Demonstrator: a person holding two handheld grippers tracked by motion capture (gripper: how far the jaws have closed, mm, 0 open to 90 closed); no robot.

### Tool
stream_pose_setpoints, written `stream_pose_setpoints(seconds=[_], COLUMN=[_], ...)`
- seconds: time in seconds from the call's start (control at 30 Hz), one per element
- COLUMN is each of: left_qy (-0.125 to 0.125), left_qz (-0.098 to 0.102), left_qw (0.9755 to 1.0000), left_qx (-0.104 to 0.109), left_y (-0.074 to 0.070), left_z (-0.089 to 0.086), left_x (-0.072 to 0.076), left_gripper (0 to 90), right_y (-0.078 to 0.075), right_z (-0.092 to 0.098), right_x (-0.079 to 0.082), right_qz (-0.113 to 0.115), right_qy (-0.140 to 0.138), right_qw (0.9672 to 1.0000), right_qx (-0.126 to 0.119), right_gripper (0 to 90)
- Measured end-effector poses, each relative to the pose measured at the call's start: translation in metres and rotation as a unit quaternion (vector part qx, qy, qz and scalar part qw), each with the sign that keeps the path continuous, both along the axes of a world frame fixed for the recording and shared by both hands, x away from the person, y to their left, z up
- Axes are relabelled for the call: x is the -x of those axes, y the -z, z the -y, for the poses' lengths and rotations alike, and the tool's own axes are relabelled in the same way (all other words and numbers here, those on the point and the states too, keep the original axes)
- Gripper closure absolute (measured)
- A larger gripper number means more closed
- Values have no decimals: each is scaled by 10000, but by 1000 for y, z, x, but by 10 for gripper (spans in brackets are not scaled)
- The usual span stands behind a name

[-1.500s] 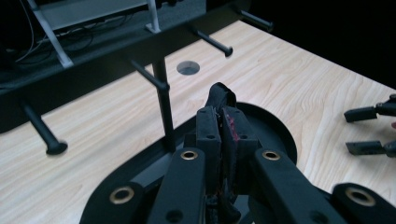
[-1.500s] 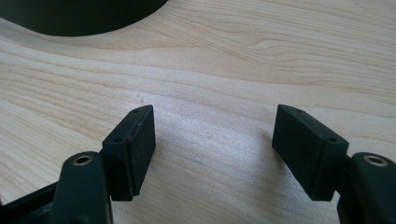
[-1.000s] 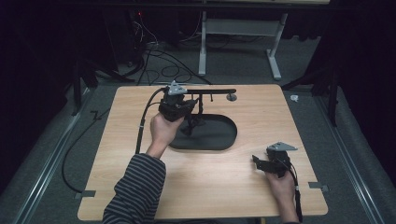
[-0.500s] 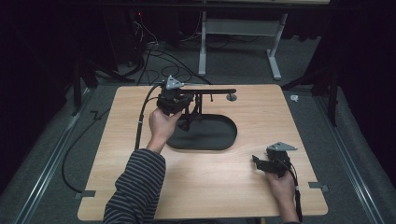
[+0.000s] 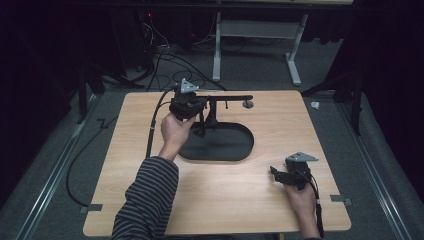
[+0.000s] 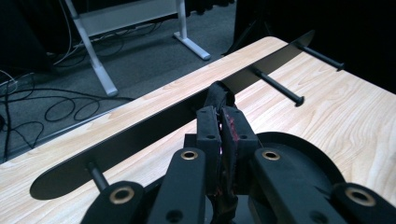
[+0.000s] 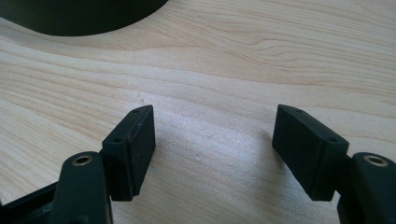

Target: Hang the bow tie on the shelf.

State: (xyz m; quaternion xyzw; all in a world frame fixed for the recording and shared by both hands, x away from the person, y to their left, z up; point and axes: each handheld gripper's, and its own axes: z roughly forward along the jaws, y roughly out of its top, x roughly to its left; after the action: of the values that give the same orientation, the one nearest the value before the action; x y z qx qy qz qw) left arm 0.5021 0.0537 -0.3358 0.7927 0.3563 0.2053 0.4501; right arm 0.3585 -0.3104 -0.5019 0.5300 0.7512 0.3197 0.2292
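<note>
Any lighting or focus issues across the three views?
High view: table evenly lit, surroundings nearly black, black stand loses detail. Left gripper view: sharp on the bar; the left gripper, shut on a dark piece, is dim. Right gripper view: open right gripper slightly soft, faint shadows on the wood.

The left gripper (image 5: pixel 192 106) is held out over the far side of the table by the left hand (image 5: pixel 173 131) — its jaws are pressed together, pads nearly meeting. The striped sleeve (image 5: pixel 147 200) stretches forward. The right gripper (image 5: pixel 281 174) sits low in the right hand (image 5: pixel 301 196) — jaws spread wide apart, nothing between them.
</note>
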Motion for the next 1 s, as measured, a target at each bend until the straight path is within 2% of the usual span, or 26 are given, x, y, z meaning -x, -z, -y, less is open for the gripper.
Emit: stream_pose_setpoints(seconds=[0.13, 0.27, 0.6, 0.67, 0.9, 1.0], left_qy=[-64, -114, -128, -144, -175, -177], left_qz=[-49, -18, -24, -16, -51, -86], left_qw=[10000, 9999, 9999, 9999, 9998, 9998], left_qx=[-16, -35, -80, -71, -10, 85], left_y=[3, 4, 3, 2, 5, 5], left_z=[0, 0, -1, -3, -9, -14], left_x=[-4, -5, -2, 0, 3, 4], left_gripper=[860, 848, 762, 720, 663, 647], right_y=[0, 0, 0, 0, 0, 0], right_z=[0, 0, 0, 0, 0, 0], right_x=[0, 0, 0, 0, 0, 0], right_qz=[4, -6, 0, 0, 1, 0], right_qy=[-12, -1, -2, -3, -3, -2], right_qw=[10000, 10000, 10000, 10000, 10000, 10000], right_qx=[1, 4, 1, -4, 2, 1], right_gripper=[312, 312, 312, 312, 312, 313])
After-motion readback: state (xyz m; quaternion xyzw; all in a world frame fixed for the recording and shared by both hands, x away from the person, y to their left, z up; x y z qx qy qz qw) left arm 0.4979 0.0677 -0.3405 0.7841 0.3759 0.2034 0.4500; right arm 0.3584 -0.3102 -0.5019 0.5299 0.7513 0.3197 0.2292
